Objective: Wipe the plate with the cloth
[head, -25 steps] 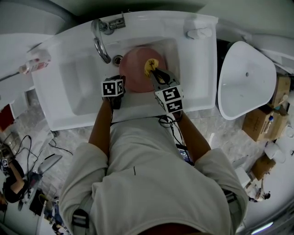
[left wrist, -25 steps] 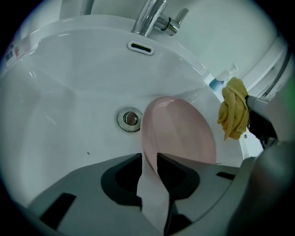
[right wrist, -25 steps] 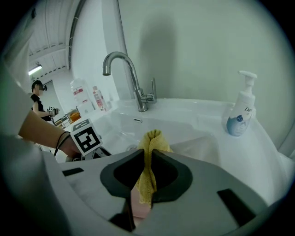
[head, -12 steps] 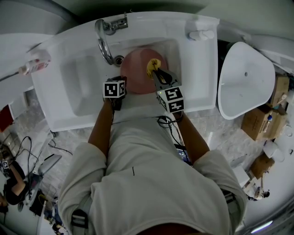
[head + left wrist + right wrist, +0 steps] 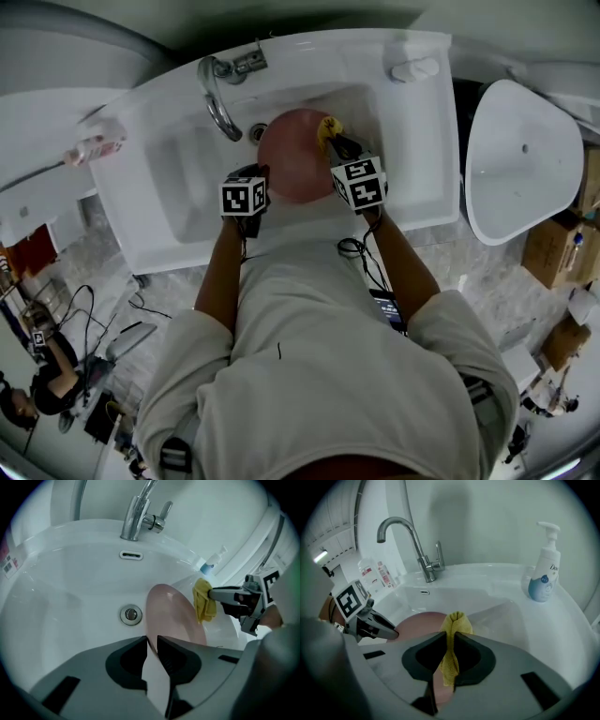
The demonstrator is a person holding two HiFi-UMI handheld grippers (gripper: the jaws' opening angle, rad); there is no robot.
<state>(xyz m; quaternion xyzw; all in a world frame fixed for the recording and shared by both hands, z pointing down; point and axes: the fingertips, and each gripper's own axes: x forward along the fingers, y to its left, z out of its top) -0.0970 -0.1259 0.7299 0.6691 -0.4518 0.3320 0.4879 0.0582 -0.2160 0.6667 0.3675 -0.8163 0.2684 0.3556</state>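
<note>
In the sink (image 5: 412, 141), your L tongs (image 5: 151, 644) clamp the pink plate (image 5: 171, 616) by its rim; R tongs (image 5: 450, 637) pinch the yellow cloth (image 5: 453, 623) at plate's edge.

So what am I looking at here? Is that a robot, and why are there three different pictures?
There is no robot here. A person stands at a white sink with a hand-held two-jaw gripper in each hand. The head view comes from a camera on the person's head, looking down. The other two views come from a camera on each gripper, looking along its jaws. The left gripper is clamped on the rim of a pink plate, holding it tilted in the basin. The right gripper pinches a yellow cloth at the plate's edge. A tap and a soap bottle stand at the back.
</note>
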